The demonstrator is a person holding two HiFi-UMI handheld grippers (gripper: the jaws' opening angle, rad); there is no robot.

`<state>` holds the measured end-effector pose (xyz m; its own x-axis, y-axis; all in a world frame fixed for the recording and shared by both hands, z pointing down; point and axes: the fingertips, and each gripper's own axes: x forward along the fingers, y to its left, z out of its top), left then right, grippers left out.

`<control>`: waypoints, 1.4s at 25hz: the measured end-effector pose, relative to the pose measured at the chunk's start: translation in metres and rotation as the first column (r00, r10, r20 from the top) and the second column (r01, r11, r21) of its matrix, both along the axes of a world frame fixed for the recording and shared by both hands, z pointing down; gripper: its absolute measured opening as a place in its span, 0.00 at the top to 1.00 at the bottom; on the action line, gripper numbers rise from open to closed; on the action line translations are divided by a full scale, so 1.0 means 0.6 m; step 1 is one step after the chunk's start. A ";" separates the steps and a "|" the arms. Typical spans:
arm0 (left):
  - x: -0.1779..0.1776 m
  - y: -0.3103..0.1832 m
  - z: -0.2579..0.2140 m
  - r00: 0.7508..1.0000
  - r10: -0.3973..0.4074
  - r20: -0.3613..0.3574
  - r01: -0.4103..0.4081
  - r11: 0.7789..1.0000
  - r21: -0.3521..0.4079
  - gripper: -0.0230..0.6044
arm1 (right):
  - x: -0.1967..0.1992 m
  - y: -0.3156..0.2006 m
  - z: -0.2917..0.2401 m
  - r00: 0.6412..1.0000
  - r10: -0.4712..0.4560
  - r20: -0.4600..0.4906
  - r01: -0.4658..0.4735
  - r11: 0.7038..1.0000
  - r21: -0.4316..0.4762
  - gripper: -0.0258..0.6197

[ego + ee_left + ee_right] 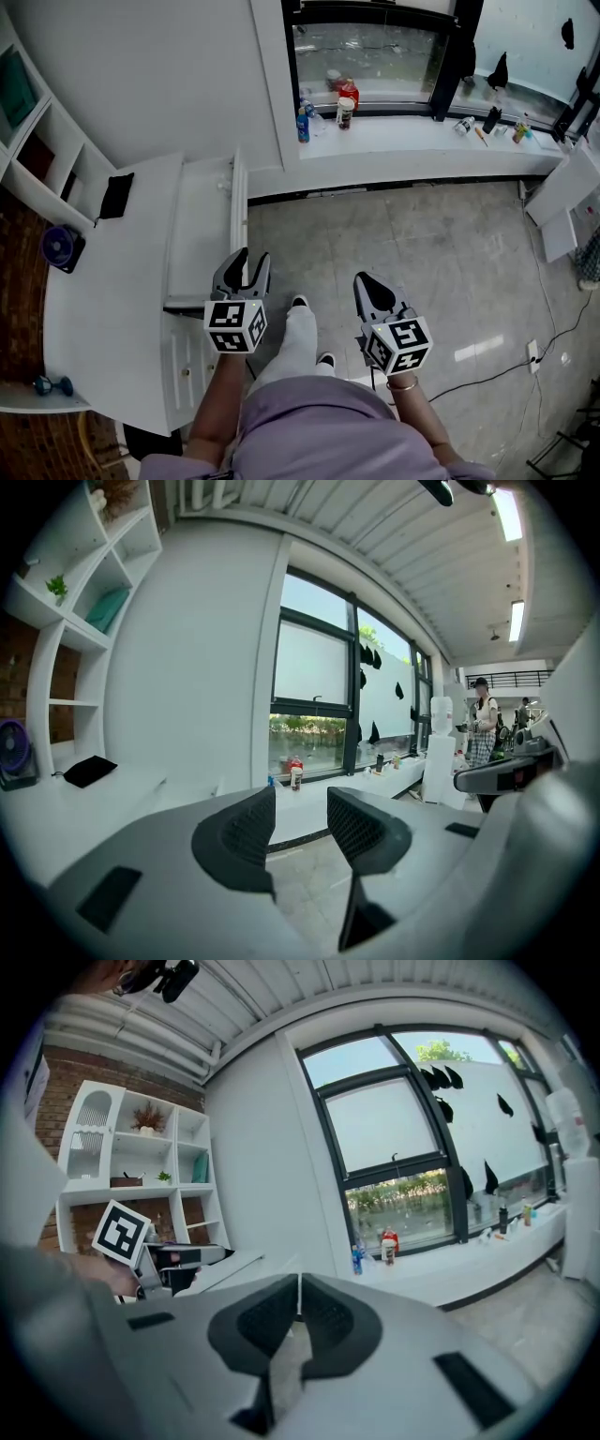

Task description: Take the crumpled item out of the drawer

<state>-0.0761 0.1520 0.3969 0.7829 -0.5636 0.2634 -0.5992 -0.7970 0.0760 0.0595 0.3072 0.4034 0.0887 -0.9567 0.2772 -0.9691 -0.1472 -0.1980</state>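
- My left gripper was spread and empty; my right gripper was pressed shut, empty.
- Reaching in, I might have bumped the drawer wall and grabbed nothing.

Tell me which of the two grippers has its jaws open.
The left gripper: its jaws stand apart with nothing between them. The right gripper differs, its jaws closed together.

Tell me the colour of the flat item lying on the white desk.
Black. The flat item shows best in the head view.
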 end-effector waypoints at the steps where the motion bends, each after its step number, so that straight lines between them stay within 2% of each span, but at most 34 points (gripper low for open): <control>1: 0.006 -0.010 0.002 1.000 0.000 0.003 0.000 1.000 -0.001 0.71 | 0.004 -0.009 0.002 1.000 -0.002 0.000 0.002 1.000 -0.003 0.94; 12: 0.071 -0.182 0.033 0.998 -0.055 -0.003 0.055 0.998 -0.035 0.70 | 0.075 -0.190 -0.002 0.999 -0.048 -0.001 0.048 0.999 -0.006 0.94; 25: 0.026 -0.428 0.058 0.981 -0.193 0.015 0.193 0.978 -0.073 0.70 | 0.070 -0.450 0.013 0.985 -0.170 0.023 0.171 0.984 -0.056 0.94; 35: 0.010 -0.528 0.091 0.967 -0.249 0.052 0.253 0.964 -0.082 0.69 | 0.057 -0.567 0.031 0.960 -0.280 0.014 0.280 0.956 -0.088 0.94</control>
<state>-0.0704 -0.1646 0.4513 0.6068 -0.7140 0.3493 -0.7833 -0.6119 0.1100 0.0937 -0.0330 0.4221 -0.1799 -0.9149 0.3614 -0.9737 0.1134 -0.1977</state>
